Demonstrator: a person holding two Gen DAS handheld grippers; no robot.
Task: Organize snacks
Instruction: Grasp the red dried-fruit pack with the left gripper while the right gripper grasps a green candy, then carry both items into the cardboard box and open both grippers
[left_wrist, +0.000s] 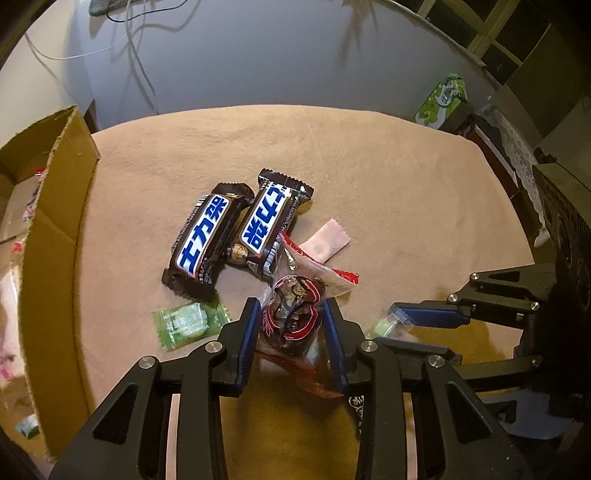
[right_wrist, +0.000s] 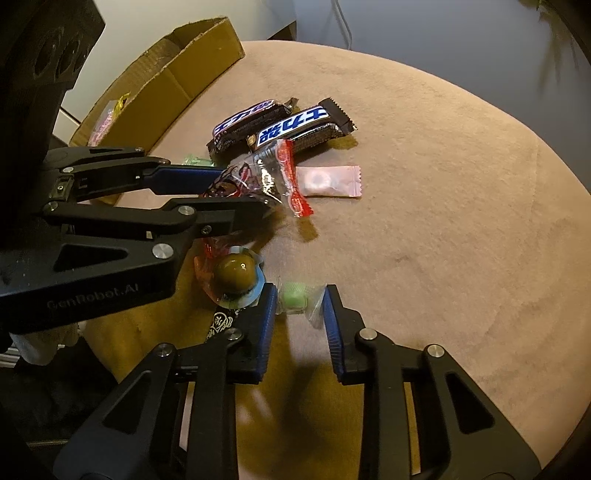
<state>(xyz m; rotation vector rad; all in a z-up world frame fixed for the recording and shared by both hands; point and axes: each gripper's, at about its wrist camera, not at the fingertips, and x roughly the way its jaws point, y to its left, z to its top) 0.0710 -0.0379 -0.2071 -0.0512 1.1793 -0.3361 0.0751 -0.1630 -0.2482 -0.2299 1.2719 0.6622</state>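
Observation:
My left gripper (left_wrist: 290, 315) is shut on a clear bag with red print and dark snack pieces (left_wrist: 291, 325), which rests on the tan table cloth (left_wrist: 388, 192). In the right wrist view my right gripper (right_wrist: 298, 297) has its blue pads closed on a small green candy in a clear wrapper (right_wrist: 293, 301) near the table's front edge. Beyond the bag lie two dark chocolate bars (left_wrist: 207, 236) (left_wrist: 267, 221), side by side. A pink sachet (right_wrist: 328, 181) and a clear red-ended packet (right_wrist: 291, 177) sit beside them.
An open cardboard box (left_wrist: 55, 229) with a few sweets inside stands along the table's left side. A green sachet (left_wrist: 184, 325) lies left of my left fingers. A brown ball in a clear cup (right_wrist: 236, 275) sits by my right gripper. A green tissue box (left_wrist: 441, 103) is beyond the table.

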